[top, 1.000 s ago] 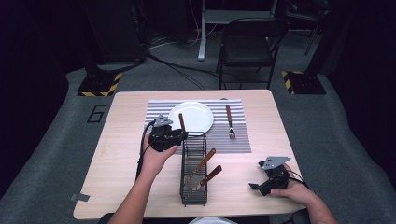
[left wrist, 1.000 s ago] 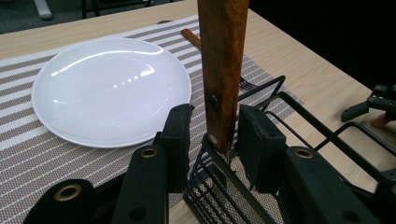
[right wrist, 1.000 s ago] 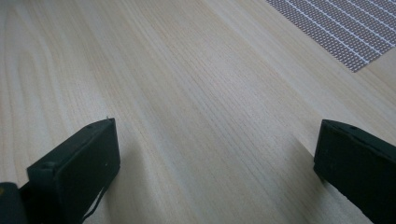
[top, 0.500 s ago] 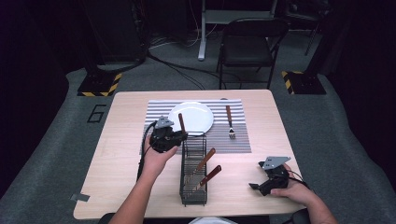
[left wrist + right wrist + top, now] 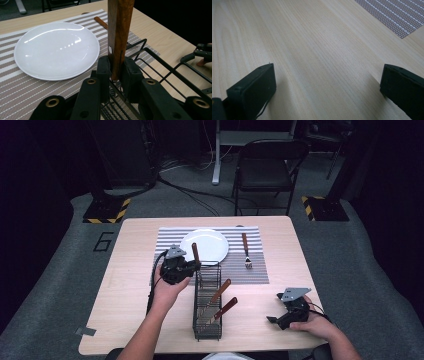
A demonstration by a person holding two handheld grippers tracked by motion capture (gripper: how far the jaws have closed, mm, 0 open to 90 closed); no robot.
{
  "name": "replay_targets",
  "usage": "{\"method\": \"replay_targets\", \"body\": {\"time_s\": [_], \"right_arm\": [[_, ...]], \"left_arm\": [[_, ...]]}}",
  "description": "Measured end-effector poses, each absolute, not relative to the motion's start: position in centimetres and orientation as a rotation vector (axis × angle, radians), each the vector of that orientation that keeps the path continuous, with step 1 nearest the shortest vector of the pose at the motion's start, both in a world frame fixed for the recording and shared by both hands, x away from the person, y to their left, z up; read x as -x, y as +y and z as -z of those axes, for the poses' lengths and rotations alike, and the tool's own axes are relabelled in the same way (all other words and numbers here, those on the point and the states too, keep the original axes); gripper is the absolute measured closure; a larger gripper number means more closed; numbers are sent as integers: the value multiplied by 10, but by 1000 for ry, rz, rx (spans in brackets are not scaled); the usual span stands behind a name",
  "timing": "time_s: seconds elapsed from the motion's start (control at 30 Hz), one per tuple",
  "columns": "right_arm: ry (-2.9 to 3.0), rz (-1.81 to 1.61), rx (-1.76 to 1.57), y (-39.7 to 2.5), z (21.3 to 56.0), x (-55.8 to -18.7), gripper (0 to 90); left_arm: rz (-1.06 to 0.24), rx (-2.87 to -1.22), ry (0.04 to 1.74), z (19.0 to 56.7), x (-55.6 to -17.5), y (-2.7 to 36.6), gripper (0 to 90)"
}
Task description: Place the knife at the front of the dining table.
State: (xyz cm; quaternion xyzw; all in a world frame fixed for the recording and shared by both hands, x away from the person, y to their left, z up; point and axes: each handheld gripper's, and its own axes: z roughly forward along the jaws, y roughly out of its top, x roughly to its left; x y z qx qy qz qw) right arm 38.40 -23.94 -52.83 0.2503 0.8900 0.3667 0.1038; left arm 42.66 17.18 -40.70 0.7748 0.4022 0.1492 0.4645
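Wooden handle (image 5: 121, 30), top cut off

Looked like a lab or studio; dark room, hazard-striped floor blocks (image 5: 105, 211), floor cables (image 5: 190, 187), folding chair (image 5: 267, 167).

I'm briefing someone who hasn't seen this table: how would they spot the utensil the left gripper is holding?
Find the black wire caddy in the middle of the wooden table, just below the striped placemat. At its far end, by the white plate, the left gripper clamps a wooden-handled utensil. It stands upright, whereas the two utensils in the caddy lean and the fork lies flat on the mat.
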Motion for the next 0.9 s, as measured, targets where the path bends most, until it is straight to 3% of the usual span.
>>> {"method": "replay_targets", "body": {"time_s": [0.9], "right_arm": [[2624,-1083,-733,-239,528,-384,0]], "left_arm": [[-354,-1901,954,377,-426,168,802]]}}
